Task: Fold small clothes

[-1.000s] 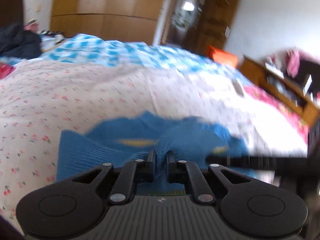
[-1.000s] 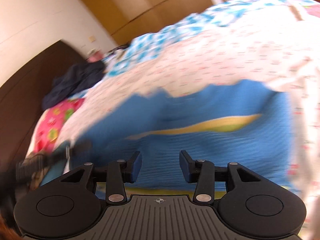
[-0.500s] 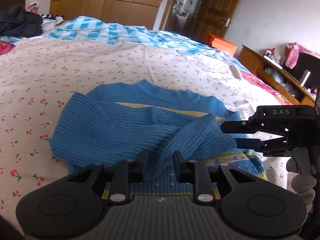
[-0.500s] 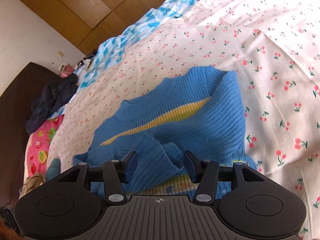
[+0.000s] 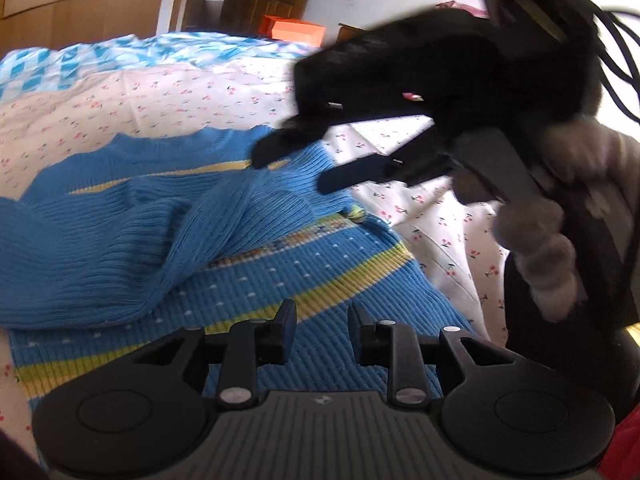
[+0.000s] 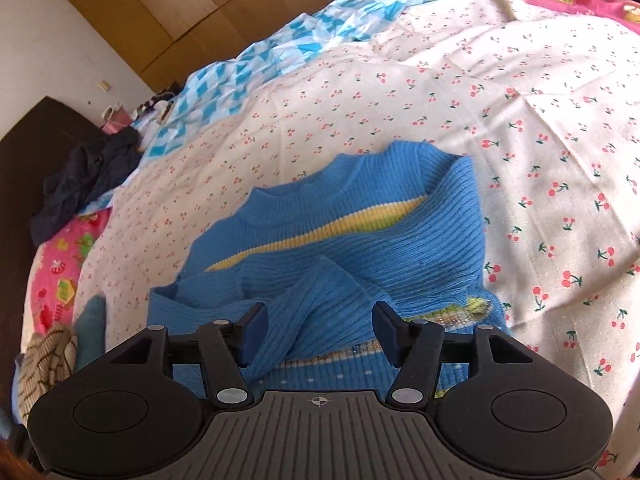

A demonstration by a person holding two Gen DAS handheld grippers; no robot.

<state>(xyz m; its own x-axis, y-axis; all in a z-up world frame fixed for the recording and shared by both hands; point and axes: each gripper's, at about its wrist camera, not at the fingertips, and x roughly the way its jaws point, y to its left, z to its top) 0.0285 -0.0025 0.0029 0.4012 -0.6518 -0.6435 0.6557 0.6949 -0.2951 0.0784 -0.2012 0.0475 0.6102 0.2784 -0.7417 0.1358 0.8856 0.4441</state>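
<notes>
Cherry-print bedsheet (image 6: 520, 112) covers the bed where I work, with wooden wardrobes (image 6: 168, 4) behind. At far left of my right view a dark heap of clothes (image 6: 84, 184) lies by the headboard, then a pink patterned cover (image 6: 64, 264) and a knitted bundle (image 6: 48, 356) at the bed's edge, all well apart from my work. In the middle lies the small blue ribbed sweater (image 6: 360, 240) with yellow stripes, flat on the sheet, both sleeves folded across the chest. It looks soft, light and stretchy, so I judge it will sag and slide unless taken by a thick edge; the hem band nearest me or the shoulders seem the best holds.

My left tongs (image 5: 320, 330) hover over the hem, jaws a little apart and opening, nothing between them. My right tongs (image 6: 318, 334) stand wider, also opening, with the folded sleeve below but not pinched.

To the right, in the left view, my right tongs cross above the sweater's far side, crowding that corner. An orange box (image 5: 298, 30) sits beyond the bed.
</notes>
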